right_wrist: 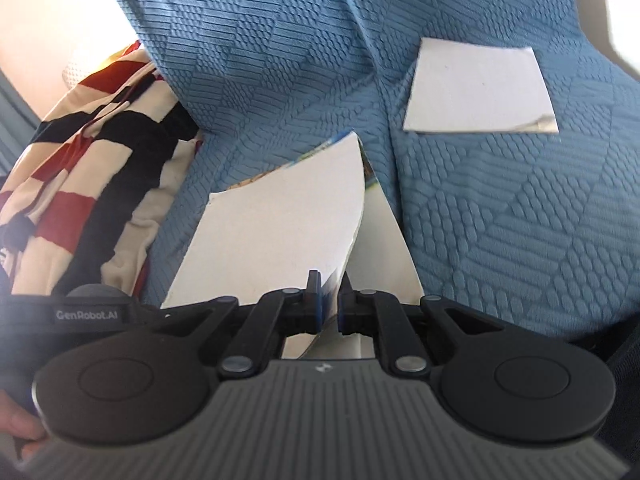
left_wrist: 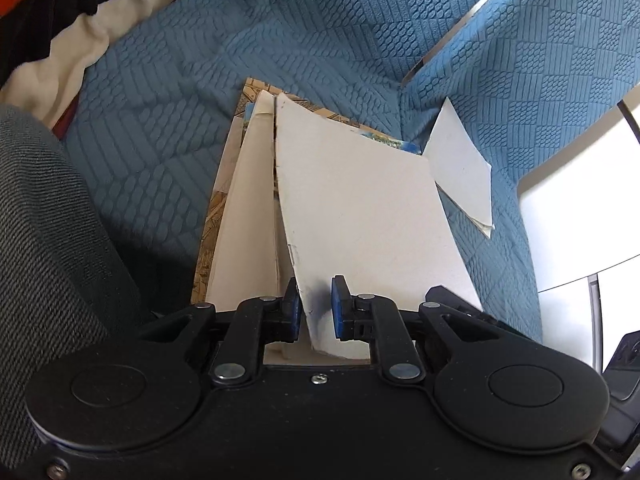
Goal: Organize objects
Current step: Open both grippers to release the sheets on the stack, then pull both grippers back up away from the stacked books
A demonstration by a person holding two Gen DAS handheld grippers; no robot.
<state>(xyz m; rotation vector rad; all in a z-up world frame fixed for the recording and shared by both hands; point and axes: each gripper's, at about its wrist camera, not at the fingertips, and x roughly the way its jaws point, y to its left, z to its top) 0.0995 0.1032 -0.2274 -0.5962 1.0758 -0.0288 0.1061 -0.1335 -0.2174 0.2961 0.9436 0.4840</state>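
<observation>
A stack of pale cardboard sheets (left_wrist: 360, 200) lies on a blue quilted sofa (left_wrist: 192, 92), over a patterned brown board (left_wrist: 208, 236). My left gripper (left_wrist: 315, 307) has its jaws a small gap apart around the near edge of the top sheet, which stands tilted between them. In the right wrist view my right gripper (right_wrist: 329, 306) is nearly closed on the edge of a raised, curved sheet (right_wrist: 280, 232) with a printed underside. A separate white sheet (right_wrist: 478, 92) leans on the sofa cushion; it also shows in the left wrist view (left_wrist: 460, 164).
A striped red, black and cream cloth (right_wrist: 84, 152) lies at the left on the sofa. A grey trouser leg (left_wrist: 44, 240) fills the left of the left wrist view. A white table (left_wrist: 580, 224) stands to the right of the sofa.
</observation>
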